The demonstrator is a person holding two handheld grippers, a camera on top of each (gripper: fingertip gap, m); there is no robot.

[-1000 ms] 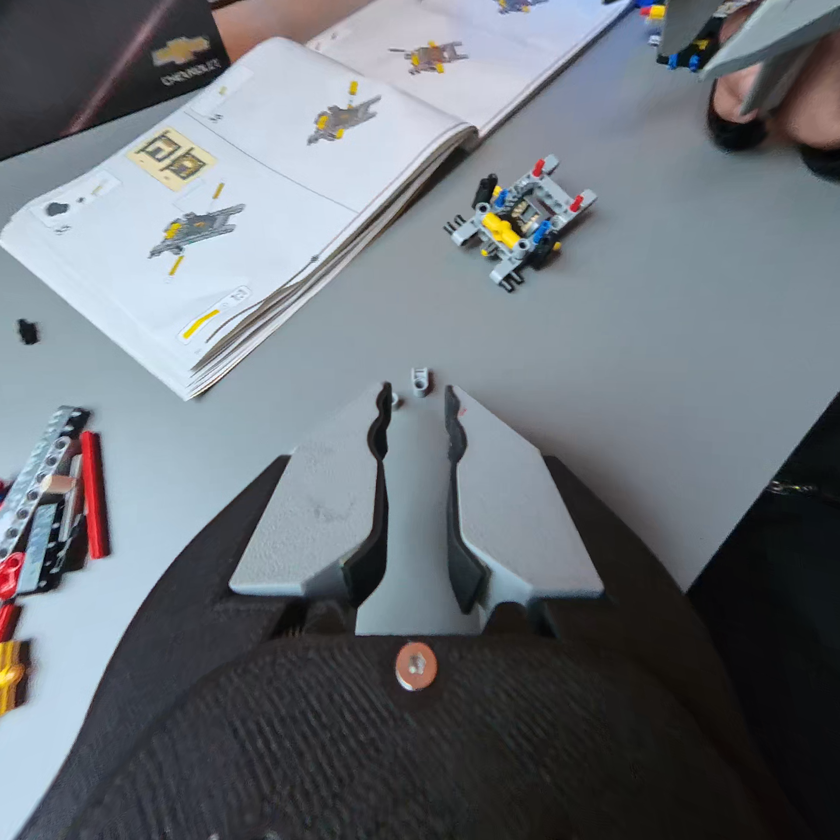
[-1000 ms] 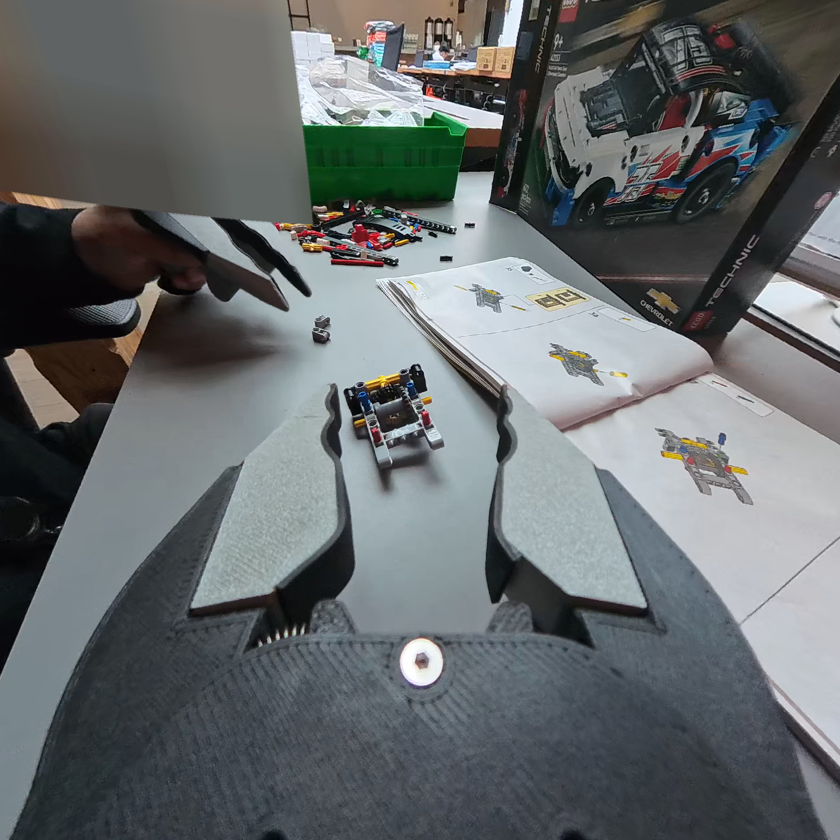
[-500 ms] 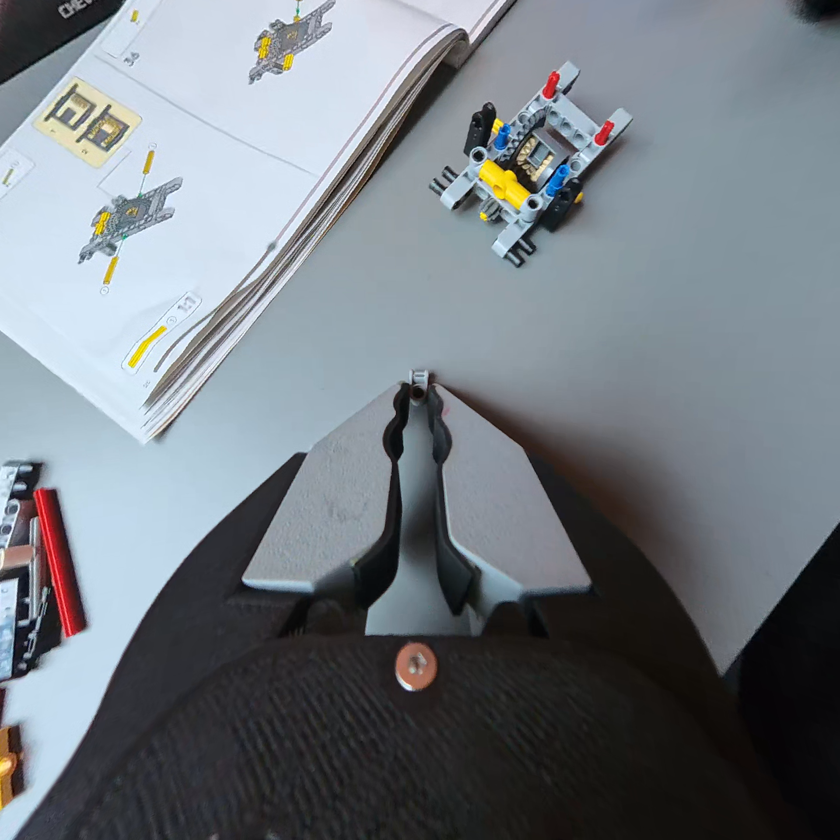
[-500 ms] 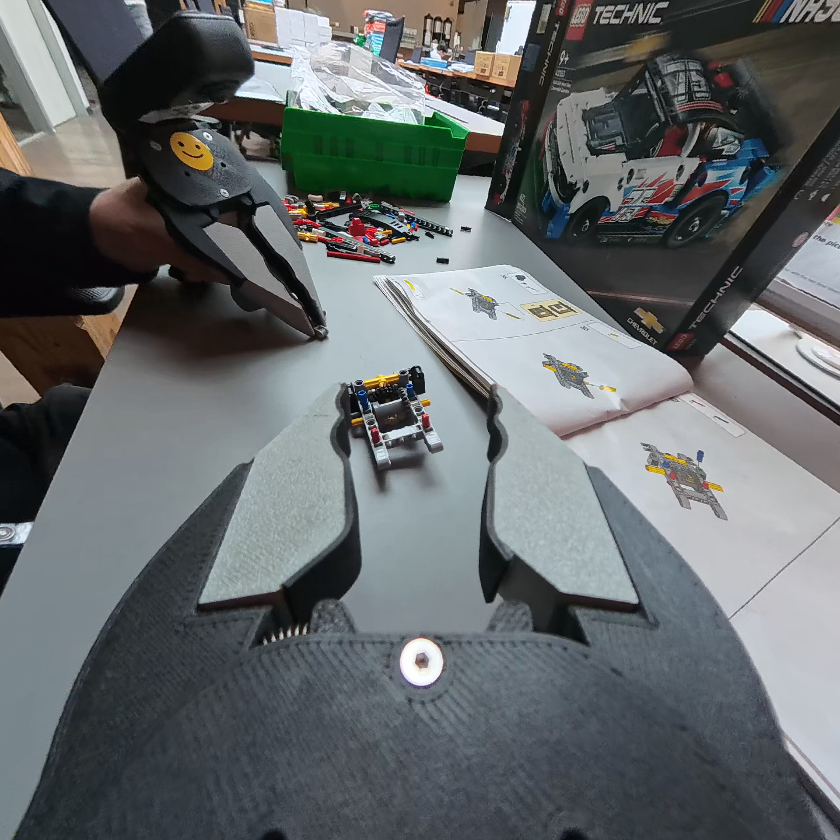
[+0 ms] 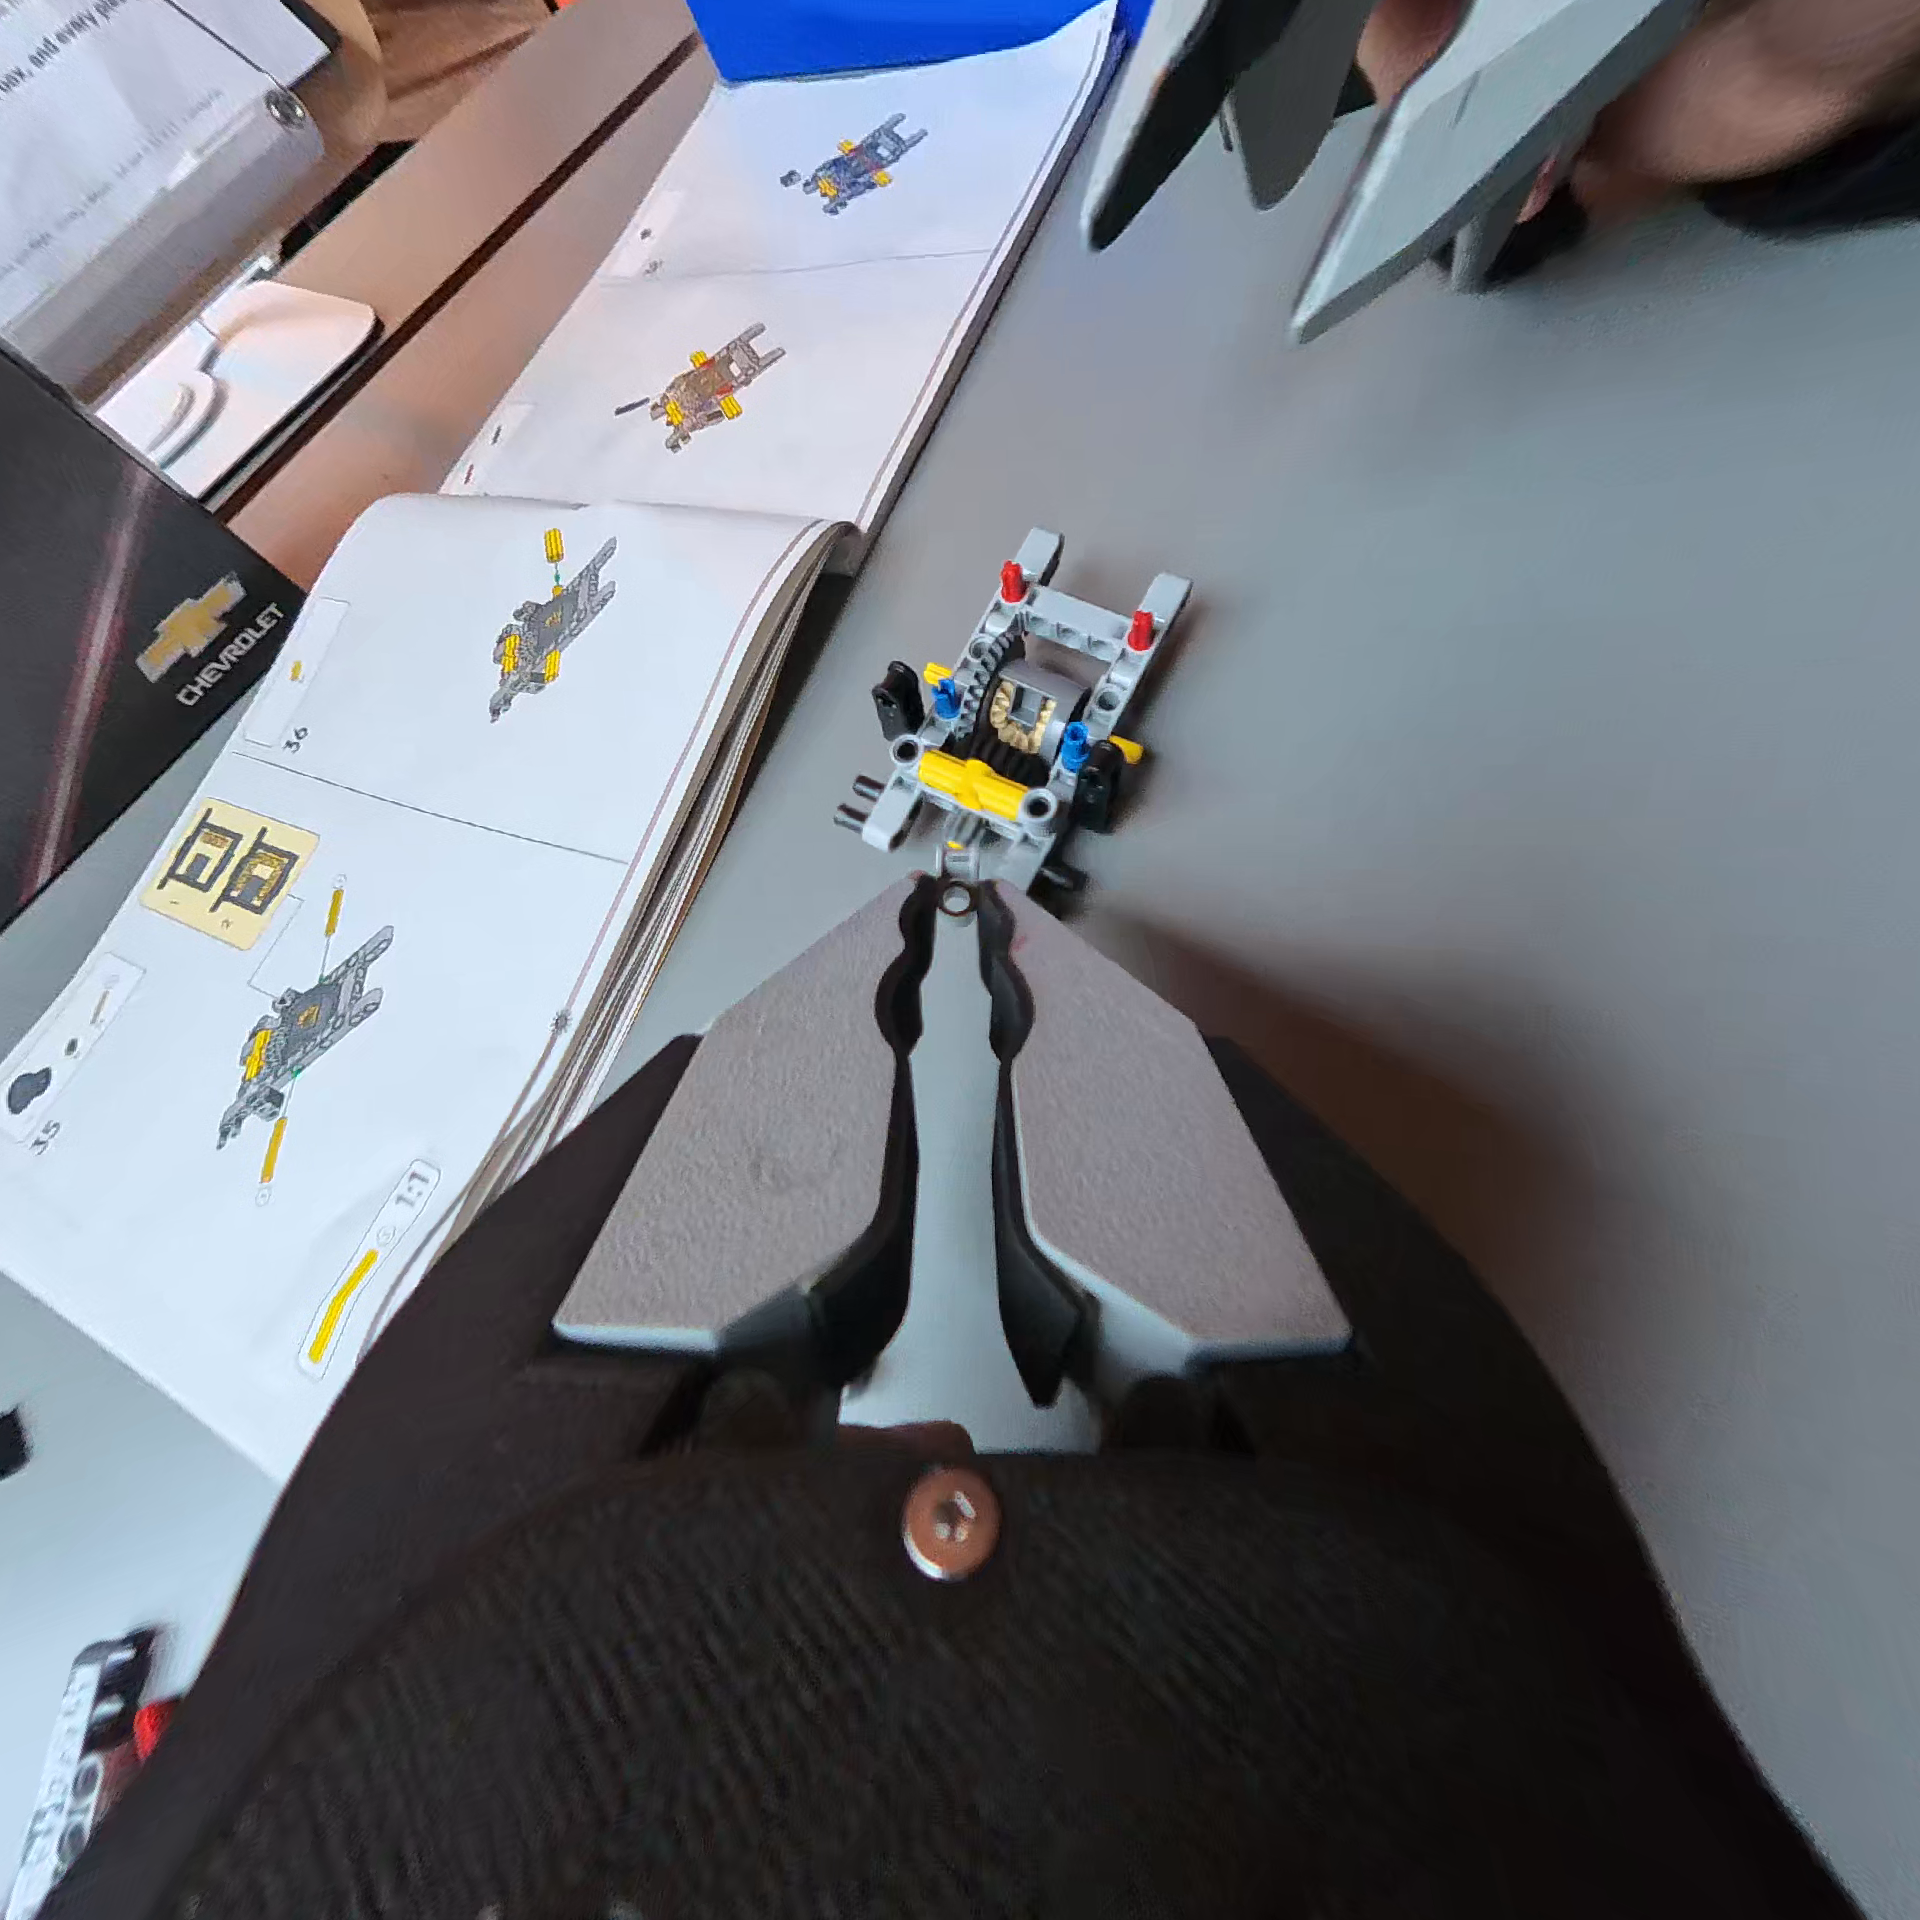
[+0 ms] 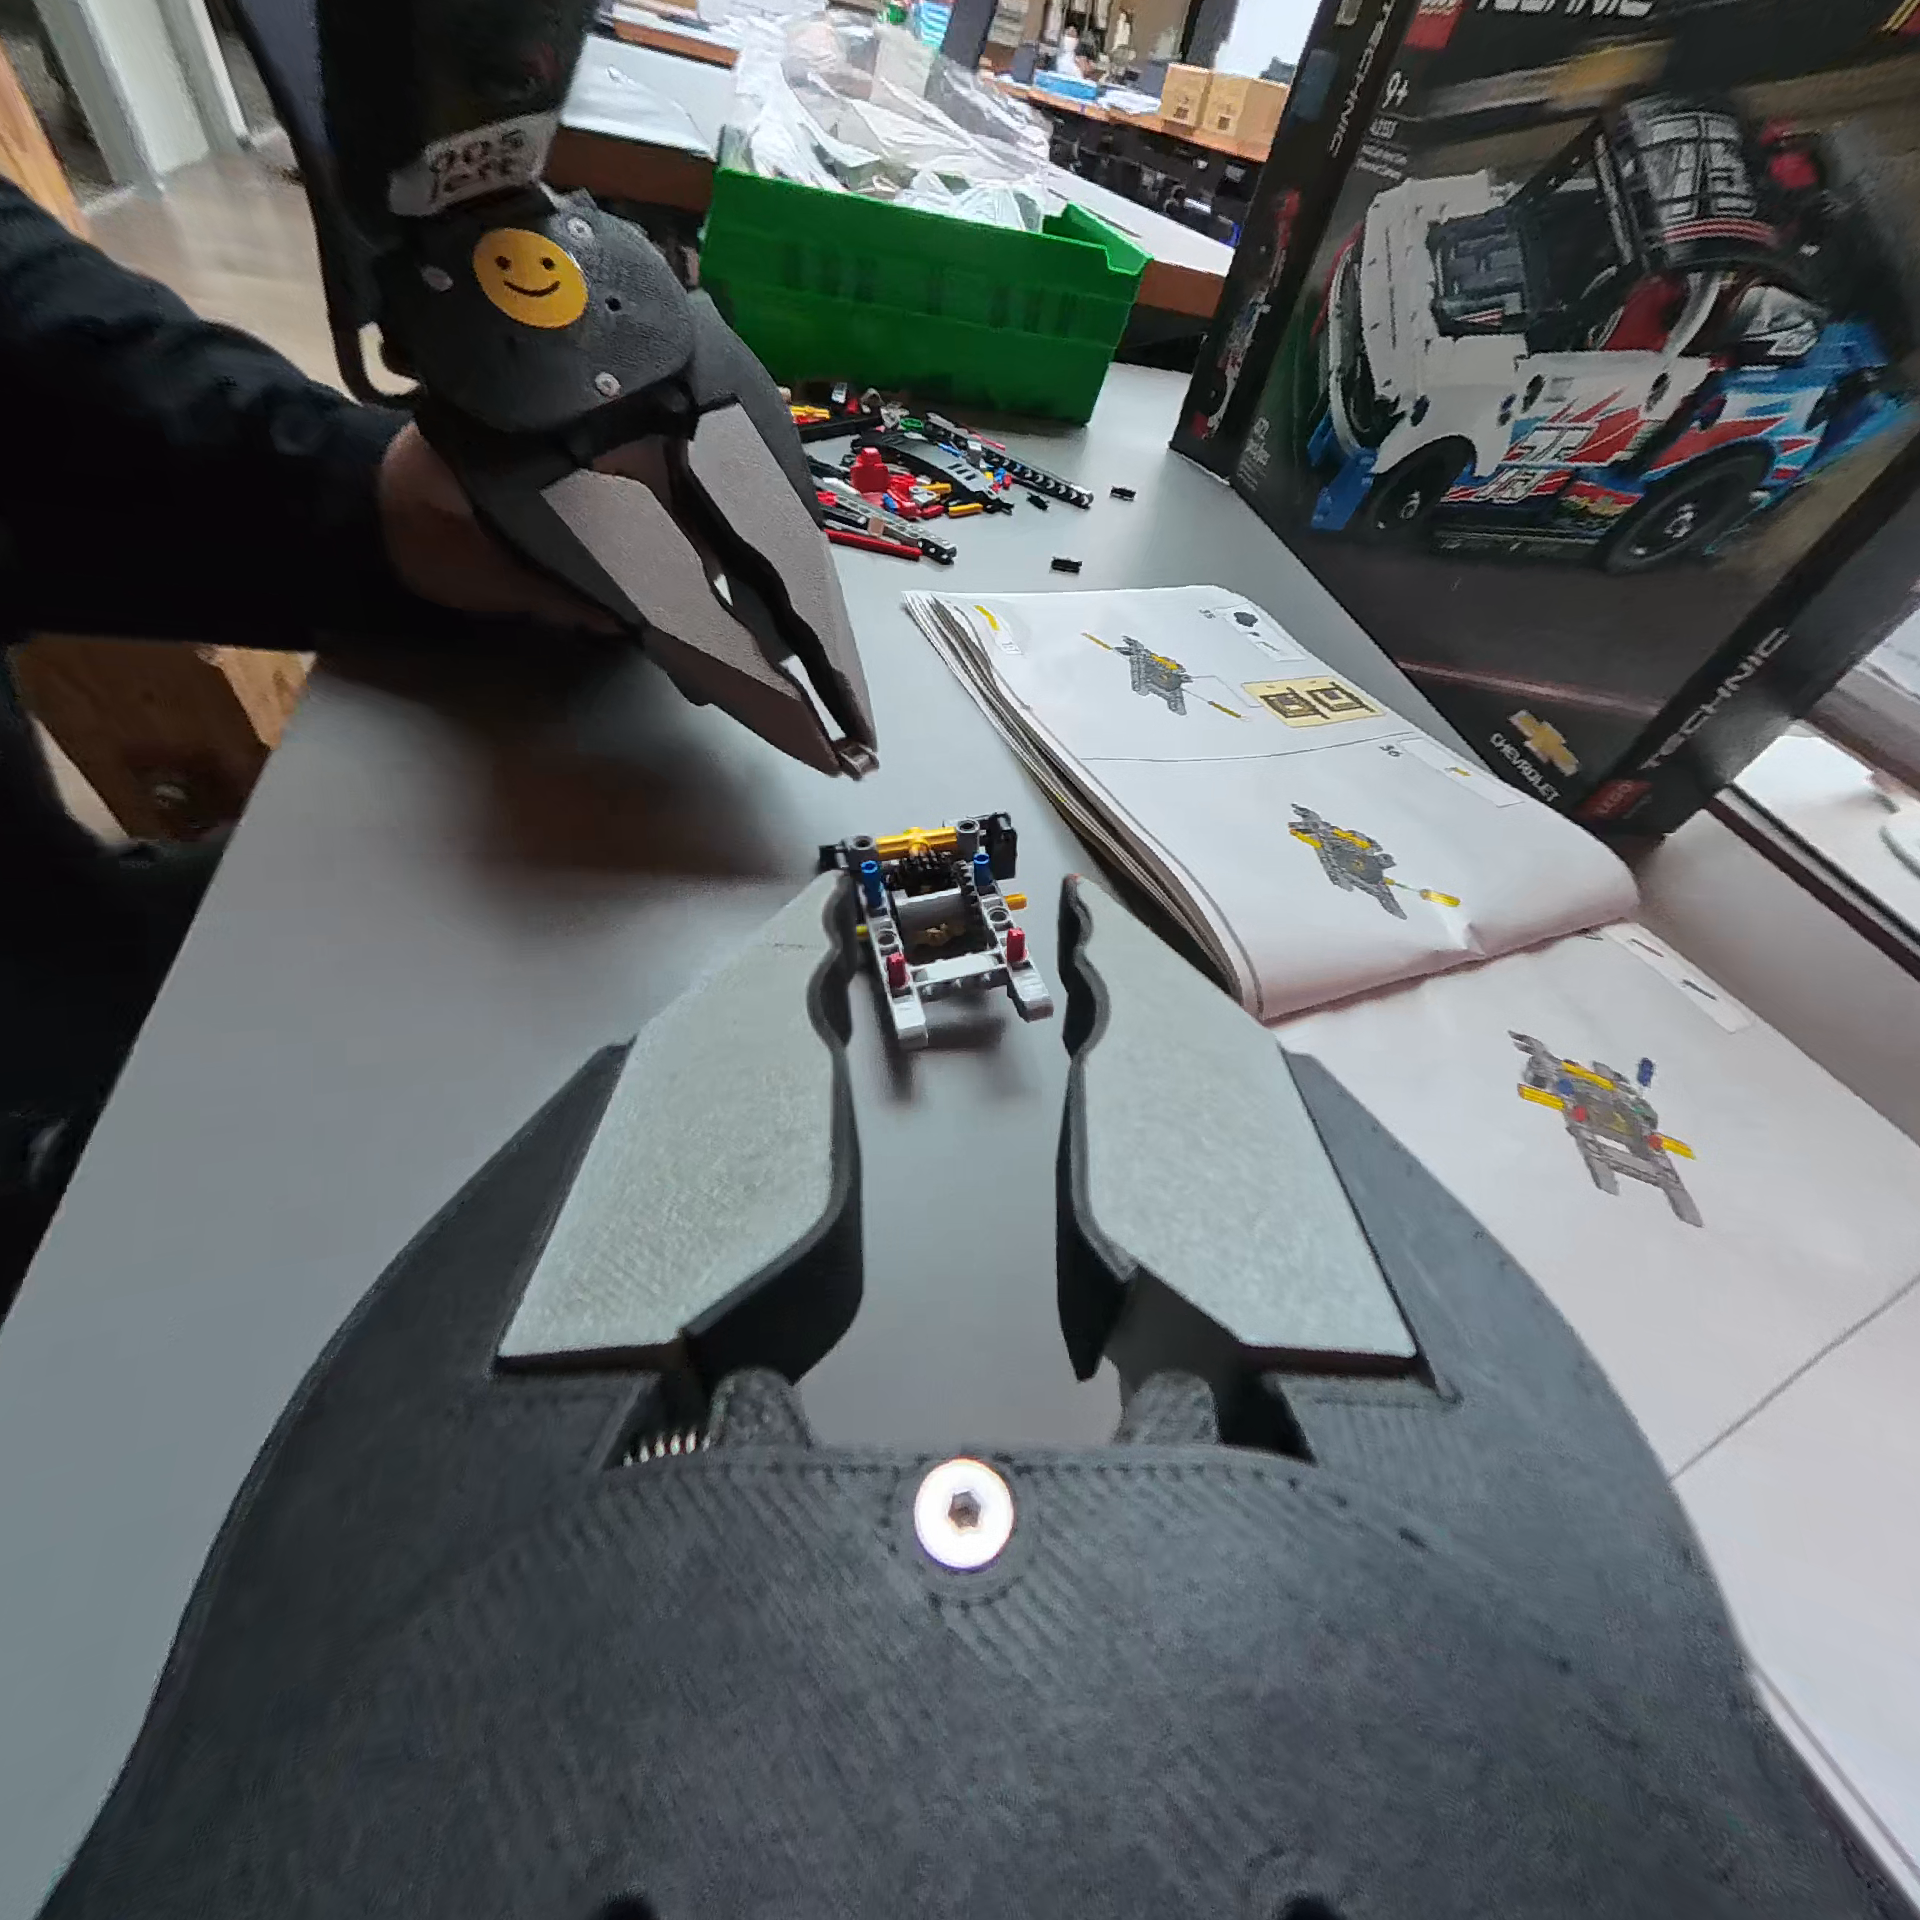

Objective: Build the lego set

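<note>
- The left gripper (image 5: 956, 899) has its two fingers pinched almost together on a small grey connector piece (image 5: 958, 896), held right at the fingertips so that most of the piece stays exposed, probably for pushing it into place.
- Just ahead of those fingertips, close to or touching the held piece, sits the partly built grey frame (image 5: 1013, 727) on the grey table (image 5: 1455, 831). It carries a yellow cross-piece at the near end, blue and red pins on its sides, and a gear in the middle.
- From the right wrist view, the left gripper hangs above the table with its tip angled down toward the yellow end of the frame; whether the piece meets the frame cannot be told from there.
- The right gripper (image 6: 951, 899) has its fingers spread wide and holds nothing. The frame lies between and just past its fingertips, with a gap on each side, which looks like readiness to steady the frame while the piece is pressed in.
- To the left of the left gripper's fingers, an open instruction booklet (image 5: 436, 831) lies flat, its diagrams easy to consult.
- Far beyond the right gripper's fingers, loose parts (image 6: 914, 488) are scattered before a green bin (image 6: 914, 301), and the set's box (image 6: 1610, 364) stands upright to their right.
</note>
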